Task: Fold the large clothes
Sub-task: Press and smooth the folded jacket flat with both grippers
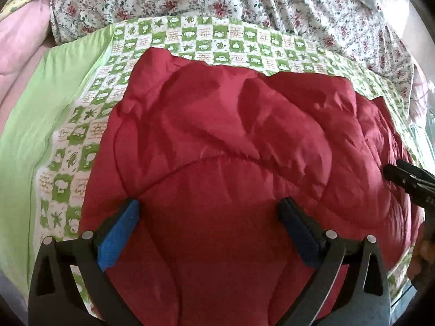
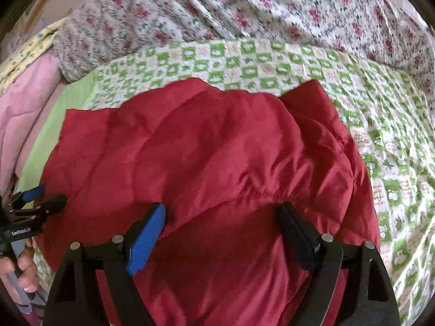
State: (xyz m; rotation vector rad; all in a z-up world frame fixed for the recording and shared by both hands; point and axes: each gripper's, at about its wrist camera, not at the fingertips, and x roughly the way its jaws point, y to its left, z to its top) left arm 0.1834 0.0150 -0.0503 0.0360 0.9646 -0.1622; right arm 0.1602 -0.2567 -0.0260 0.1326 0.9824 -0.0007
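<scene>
One large red padded garment [image 1: 239,146], quilted like a down jacket, lies on the bed already doubled into a thick bundle, with a stitched seam curving across its top. It rests on a green-and-white checked sheet [image 1: 190,38] which has small printed pictures. Both claws hang above the bundle and hold nothing. The left gripper [image 1: 209,217] has its jaws spread fully wide, with only red cloth showing under the gap. The right gripper [image 2: 223,225] also stands open over the cloth, and no pad presses on it. My reading is that a fold was just laid down and both tools are let go so the puffy filling can settle before the next fold. In the right wrist view a hand [image 2: 23,269] holds the handle of the left tool at the bundle's left edge.

Around the checked sheet there is a plain light green border [image 1: 51,108], then a pink quilt [image 1: 19,43] on the left. Behind lies a crumpled white floral cover [image 1: 244,2]. At the far right, something pale is perhaps a floor, but this part is too blurred to tell.
</scene>
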